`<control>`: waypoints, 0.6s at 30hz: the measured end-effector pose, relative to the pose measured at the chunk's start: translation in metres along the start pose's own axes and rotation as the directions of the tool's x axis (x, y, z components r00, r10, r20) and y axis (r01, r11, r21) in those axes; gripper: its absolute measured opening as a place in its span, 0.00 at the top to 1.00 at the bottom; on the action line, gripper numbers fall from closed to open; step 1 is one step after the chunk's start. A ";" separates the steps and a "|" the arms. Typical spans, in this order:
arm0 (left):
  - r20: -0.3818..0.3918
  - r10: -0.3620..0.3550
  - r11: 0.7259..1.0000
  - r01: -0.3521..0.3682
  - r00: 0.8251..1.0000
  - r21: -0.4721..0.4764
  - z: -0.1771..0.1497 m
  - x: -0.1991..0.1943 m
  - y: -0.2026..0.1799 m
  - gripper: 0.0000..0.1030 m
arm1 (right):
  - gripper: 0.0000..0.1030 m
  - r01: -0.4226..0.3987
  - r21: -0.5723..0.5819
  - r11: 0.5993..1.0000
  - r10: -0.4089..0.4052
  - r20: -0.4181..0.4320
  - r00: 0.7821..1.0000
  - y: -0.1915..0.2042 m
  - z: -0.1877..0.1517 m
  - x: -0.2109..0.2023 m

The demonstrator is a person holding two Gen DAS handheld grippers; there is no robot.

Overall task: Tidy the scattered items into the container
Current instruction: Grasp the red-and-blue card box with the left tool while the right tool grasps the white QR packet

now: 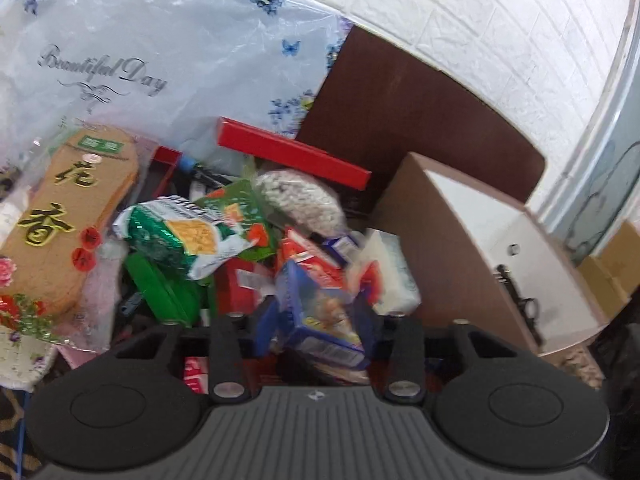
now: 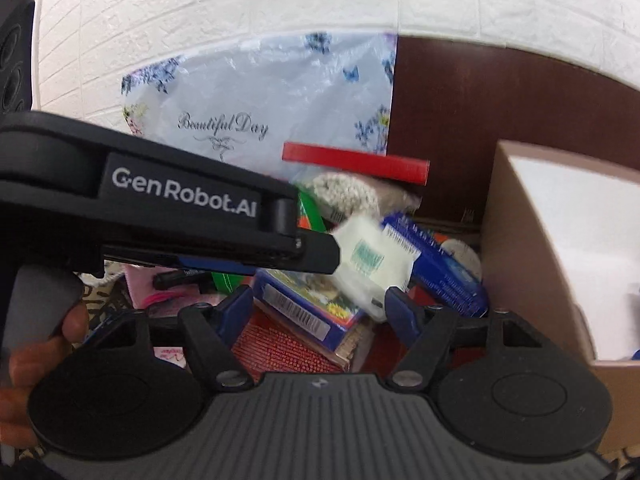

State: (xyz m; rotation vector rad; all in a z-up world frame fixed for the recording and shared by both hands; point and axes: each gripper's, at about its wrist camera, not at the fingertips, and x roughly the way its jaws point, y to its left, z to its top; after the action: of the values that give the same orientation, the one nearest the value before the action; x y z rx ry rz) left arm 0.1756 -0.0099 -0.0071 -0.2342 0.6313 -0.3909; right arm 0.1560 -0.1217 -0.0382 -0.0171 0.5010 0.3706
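A heap of packets fills a red-rimmed bin [image 1: 292, 156]. In the left wrist view my left gripper [image 1: 316, 314] is shut on a blue picture box [image 1: 320, 312], one pad on each side of it, and the box is tilted. A white pack with green print [image 1: 394, 272] lies just right of it. In the right wrist view my right gripper [image 2: 318, 310] stands open over the same blue box [image 2: 304, 312], and its right fingertip [image 2: 400, 308] is at the white pack's [image 2: 372, 264] lower corner. The left gripper [image 2: 330, 256] crosses in from the left.
An open cardboard box [image 1: 460, 240] stands right of the heap against a dark brown board [image 1: 400, 112]. A green snack bag [image 1: 188, 236], a bag of white grains [image 1: 300, 200] and a tan pack [image 1: 68, 216] lie in the pile. A printed plastic bag [image 1: 160, 60] hangs behind. A hand [image 2: 40, 352] grips the left handle.
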 end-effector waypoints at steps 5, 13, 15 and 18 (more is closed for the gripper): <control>0.024 0.011 1.000 -0.010 1.000 -0.016 -0.011 -0.018 0.001 0.72 | 0.50 -0.024 0.015 1.000 0.024 0.000 1.000 0.002 -0.004 -0.013; 0.030 0.009 1.000 -0.008 1.000 -0.022 -0.051 -0.073 -0.009 0.72 | 0.53 -0.102 -0.060 0.993 0.103 0.011 0.995 0.025 -0.021 -0.071; 0.028 0.005 0.999 -0.004 1.000 -0.032 -0.066 -0.086 -0.010 0.72 | 0.53 -0.126 -0.072 0.989 0.126 0.000 0.992 0.029 -0.028 -0.086; 0.002 -0.003 0.998 0.004 1.000 -0.059 -0.088 -0.101 -0.010 0.72 | 0.53 -0.161 -0.075 0.984 0.160 -0.027 0.987 0.033 -0.044 -0.107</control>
State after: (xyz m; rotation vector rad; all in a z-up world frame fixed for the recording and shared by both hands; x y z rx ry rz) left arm 0.0439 0.0157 -0.0195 -0.2922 0.6410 -0.3756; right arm 0.0369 -0.1327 -0.0243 -0.0555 0.5097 0.5481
